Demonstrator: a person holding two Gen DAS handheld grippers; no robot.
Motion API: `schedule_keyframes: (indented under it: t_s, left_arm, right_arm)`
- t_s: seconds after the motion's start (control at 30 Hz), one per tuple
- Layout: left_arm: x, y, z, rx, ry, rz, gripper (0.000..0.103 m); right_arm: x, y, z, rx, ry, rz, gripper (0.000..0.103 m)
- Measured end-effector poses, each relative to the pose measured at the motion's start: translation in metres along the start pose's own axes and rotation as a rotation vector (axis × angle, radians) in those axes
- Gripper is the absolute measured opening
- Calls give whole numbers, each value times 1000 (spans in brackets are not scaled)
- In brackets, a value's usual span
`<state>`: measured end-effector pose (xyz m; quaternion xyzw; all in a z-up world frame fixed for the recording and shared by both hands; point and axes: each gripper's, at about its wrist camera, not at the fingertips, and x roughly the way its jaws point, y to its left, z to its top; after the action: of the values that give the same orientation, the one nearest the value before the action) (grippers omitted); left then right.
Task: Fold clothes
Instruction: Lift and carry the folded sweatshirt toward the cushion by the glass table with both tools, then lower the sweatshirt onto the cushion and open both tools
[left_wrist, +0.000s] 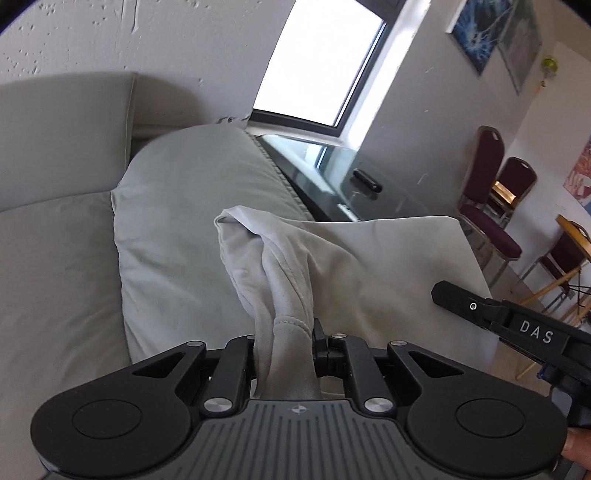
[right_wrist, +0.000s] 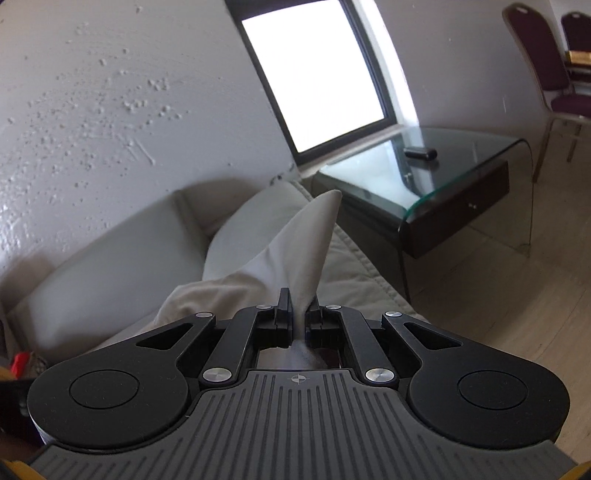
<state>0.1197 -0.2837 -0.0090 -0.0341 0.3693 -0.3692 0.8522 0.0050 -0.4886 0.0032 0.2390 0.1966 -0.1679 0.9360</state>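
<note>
A pale grey garment (left_wrist: 280, 273) is held up over a light grey sofa (left_wrist: 55, 258). My left gripper (left_wrist: 284, 350) is shut on a bunched, hemmed part of the garment, which rises from between its fingers. The right gripper (left_wrist: 491, 314) shows at the right of the left wrist view, beside a flat stretch of the cloth. In the right wrist view my right gripper (right_wrist: 298, 314) is shut on another part of the garment (right_wrist: 295, 251), whose corner stands up in a point.
A sofa cushion (left_wrist: 184, 206) lies behind the garment. A glass side table (right_wrist: 443, 173) with a dark drawer and a small black object (right_wrist: 420, 152) stands by the window. Maroon chairs (left_wrist: 495, 206) and a wooden floor (right_wrist: 517, 295) are to the right.
</note>
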Motion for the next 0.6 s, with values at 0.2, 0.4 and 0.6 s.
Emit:
schedule_keyframes:
  t_s: [0.2, 0.4, 0.6]
  left_arm:
    - [16, 2, -6, 60, 22, 36, 35]
    - [26, 3, -16, 133, 50, 72, 36]
    - [35, 4, -27, 205, 79, 108, 24]
  right_arm:
    - [67, -30, -5, -3, 30, -197, 49]
    - [37, -70, -30, 43, 63, -236, 48]
    - [5, -43, -55, -61, 170, -41, 22]
